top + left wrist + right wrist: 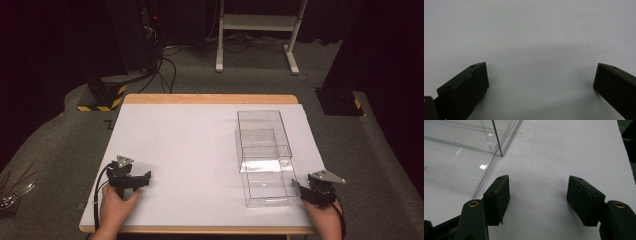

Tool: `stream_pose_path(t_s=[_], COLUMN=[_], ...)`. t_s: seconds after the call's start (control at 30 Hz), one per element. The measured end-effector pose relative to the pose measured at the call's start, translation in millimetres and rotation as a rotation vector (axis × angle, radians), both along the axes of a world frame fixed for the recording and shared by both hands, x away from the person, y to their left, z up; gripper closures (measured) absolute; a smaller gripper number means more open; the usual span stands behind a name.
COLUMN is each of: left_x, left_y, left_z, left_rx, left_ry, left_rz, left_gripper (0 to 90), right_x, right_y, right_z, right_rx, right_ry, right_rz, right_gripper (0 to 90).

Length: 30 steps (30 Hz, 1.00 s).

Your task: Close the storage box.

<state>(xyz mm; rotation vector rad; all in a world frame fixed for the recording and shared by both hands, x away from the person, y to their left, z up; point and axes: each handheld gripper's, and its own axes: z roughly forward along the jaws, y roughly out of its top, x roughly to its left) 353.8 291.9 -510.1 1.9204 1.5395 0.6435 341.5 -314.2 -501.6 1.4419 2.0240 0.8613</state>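
Two clear plastic boxes stand on the right half of the white table top (190, 150), one at the back (263, 135) and a lower one (270, 187) in front of it, touching or overlapping. My right gripper (312, 193) rests just right of the front box, open and holding nothing. In the right gripper view its jaws (538, 180) stand apart over bare table, with the front box's wall (449, 177) to their left and the back box (474, 135) beyond it. My left gripper (129, 179) sits near the front left, and its jaws (541, 67) are wide open over bare white table.
The table has a wooden rim (210, 98) at the far side. Beyond it on the grey floor are a white desk frame (257, 30), cables (165, 65) and yellow-black striped feet (102, 102).
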Motion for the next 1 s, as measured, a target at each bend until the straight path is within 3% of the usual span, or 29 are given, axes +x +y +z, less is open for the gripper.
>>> stream_pose_path(t_s=[0.83,1.0], left_x=[-0.2,-0.2], left_y=[0.0,-0.1], left_z=[-0.1,-0.1], left_rx=[-0.001,0.000], left_ry=[0.000,0.000], left_rz=[0.001,0.001], left_gripper=[0.1,0.1], right_x=[0.0,-2.3], right_y=[0.1,2.1], right_z=[0.5,2.4], right_rx=[-0.003,-0.018], right_ry=[0.000,-0.023], right_rz=[-0.002,0.016], right_gripper=[36.2,36.8])
